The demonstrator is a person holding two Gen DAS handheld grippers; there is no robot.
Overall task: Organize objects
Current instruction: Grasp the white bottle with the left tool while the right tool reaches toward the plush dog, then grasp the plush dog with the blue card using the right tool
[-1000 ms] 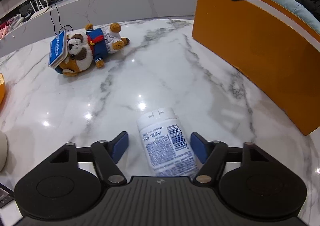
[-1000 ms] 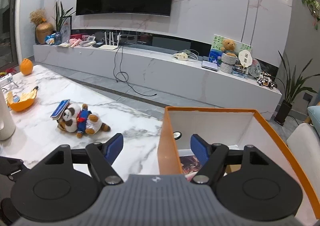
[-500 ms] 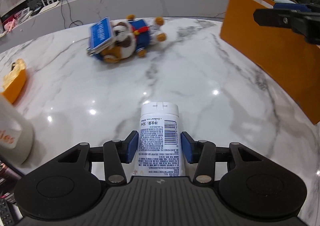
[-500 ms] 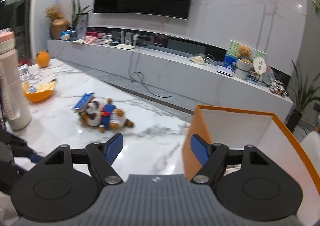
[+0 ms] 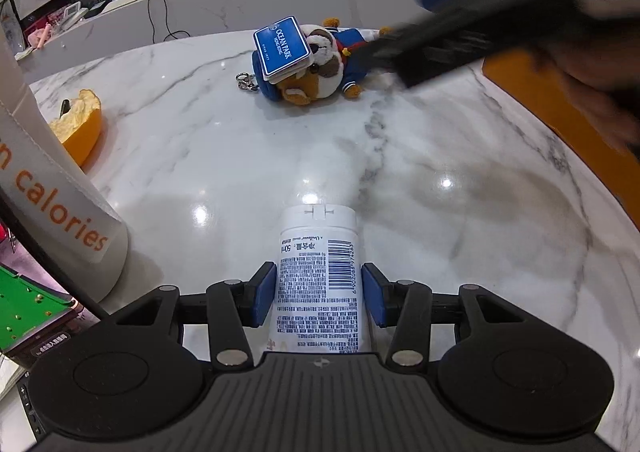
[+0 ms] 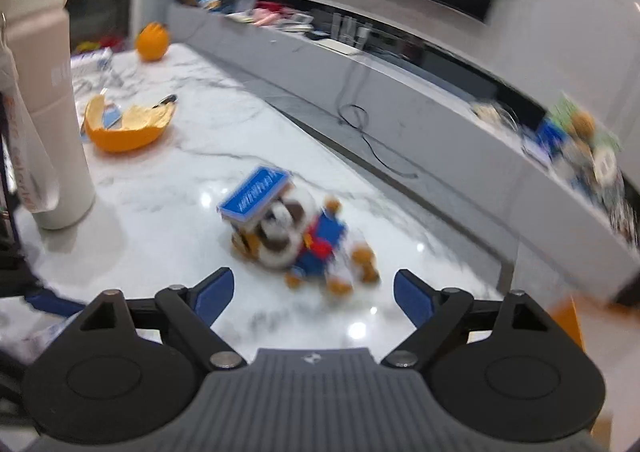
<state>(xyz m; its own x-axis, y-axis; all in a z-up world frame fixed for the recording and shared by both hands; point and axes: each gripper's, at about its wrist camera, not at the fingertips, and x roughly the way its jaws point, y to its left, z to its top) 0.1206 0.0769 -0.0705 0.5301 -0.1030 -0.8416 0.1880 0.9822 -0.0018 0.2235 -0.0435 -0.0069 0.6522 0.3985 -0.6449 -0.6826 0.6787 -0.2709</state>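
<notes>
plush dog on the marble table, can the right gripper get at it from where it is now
Probably yes. The right gripper is empty, its jaws opening, and the plush dog lies just ahead with only bare marble table between. The blue tag on its head may get in the way.

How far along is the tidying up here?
Early on. Nothing visibly finished. In hand: the left gripper is shut on the white tube. The right gripper, jaws opening and empty, faces the plush dog lying on the marble table. Both still need putting away, perhaps in the orange box.
</notes>
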